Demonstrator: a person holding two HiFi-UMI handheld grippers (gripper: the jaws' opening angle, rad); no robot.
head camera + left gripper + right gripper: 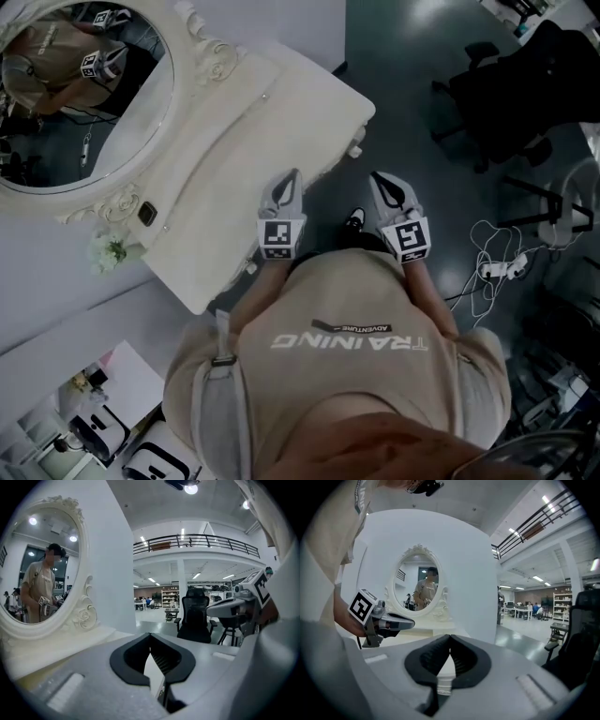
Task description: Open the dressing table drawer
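Dressing table (281,122), left hand-held gripper (294,177), right hand-held gripper (376,179), level, closed

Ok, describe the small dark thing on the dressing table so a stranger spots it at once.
Find the cream dressing table with its oval mirror in a carved frame. At the foot of that frame, on the tabletop, lies a small dark object. It is the only dark thing on the pale top; the sprig of flowers beside it is whitish.

A cream dressing table (281,122) with an ornate oval mirror (84,94) stands just left of the left gripper (294,178). Its drawer front (323,173), fitted with small knobs (357,148), sits flush and closed.
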